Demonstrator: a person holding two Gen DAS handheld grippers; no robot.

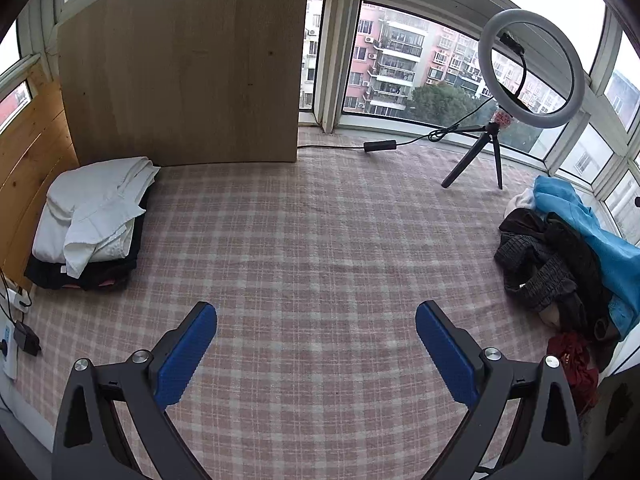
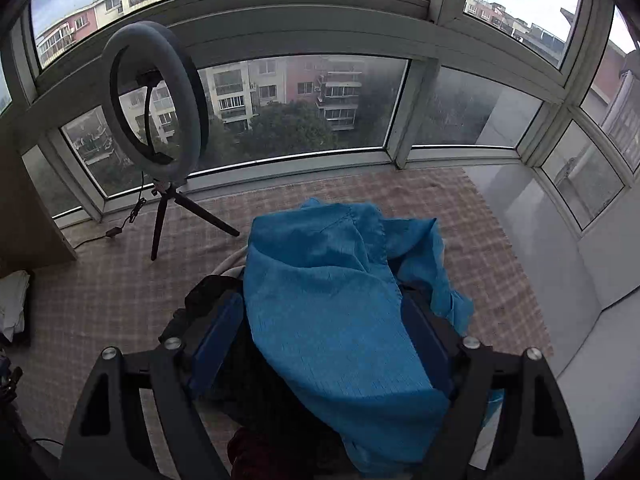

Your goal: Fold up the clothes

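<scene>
Right wrist view: right gripper (image 2: 320, 312) jaws spread wide, straddling crumpled blue crinkle-fabric garment (image 2: 336, 300) on unfolded heap, not clamped. Left gripper (image 1: 316, 344) open, empty; folded white-and-black stack (image 1: 90, 220) at 10 o'clock. Judged step: pickup; next, pinch blue cloth.

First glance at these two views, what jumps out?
The bright blue garment fills the right wrist view, draped between the right gripper and its fingers. In the left view, the open left gripper hangs over the bare plaid cloth, with a folded stack far left and a ring light by the window.
</scene>
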